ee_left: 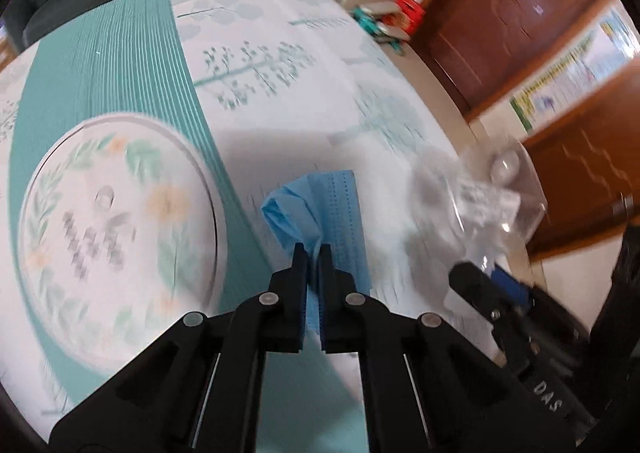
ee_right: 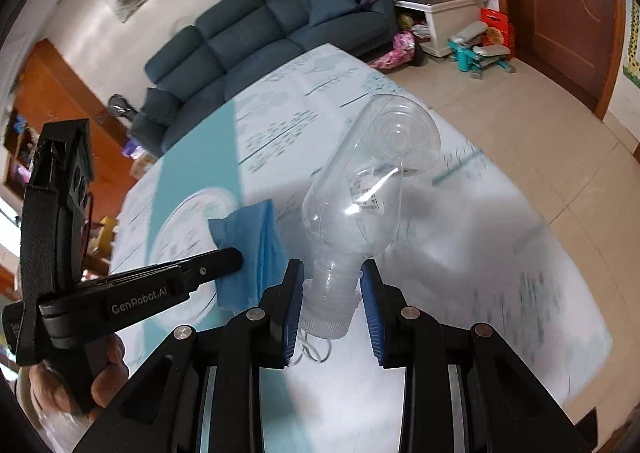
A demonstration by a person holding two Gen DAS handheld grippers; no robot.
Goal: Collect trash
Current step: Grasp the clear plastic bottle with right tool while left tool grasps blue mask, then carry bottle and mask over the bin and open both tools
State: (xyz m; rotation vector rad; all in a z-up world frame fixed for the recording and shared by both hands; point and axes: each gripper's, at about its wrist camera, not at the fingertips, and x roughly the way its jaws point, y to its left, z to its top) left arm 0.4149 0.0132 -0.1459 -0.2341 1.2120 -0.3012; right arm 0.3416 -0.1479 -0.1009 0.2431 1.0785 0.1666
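A crumpled blue face mask (ee_left: 304, 205) hangs from my left gripper (ee_left: 314, 249), which is shut on its lower fold just above the tablecloth. In the right wrist view the same mask (ee_right: 252, 249) shows beside the left gripper (ee_right: 236, 259), held by a hand (ee_right: 108, 369). My right gripper (ee_right: 332, 273) is shut on the neck of a clear empty plastic bottle (ee_right: 372, 181), whose base points away and whose white cap sits between the jaws. The bottle (ee_left: 480, 205) appears blurred at the right of the left wrist view, with the right gripper (ee_left: 480, 285) below it.
A round floral plate (ee_left: 120, 213) lies on the teal and white tablecloth (ee_right: 480, 253) left of the mask. A dark blue sofa (ee_right: 260, 33) stands beyond the table's far end. Tiled floor and a wooden door (ee_right: 560, 13) lie to the right.
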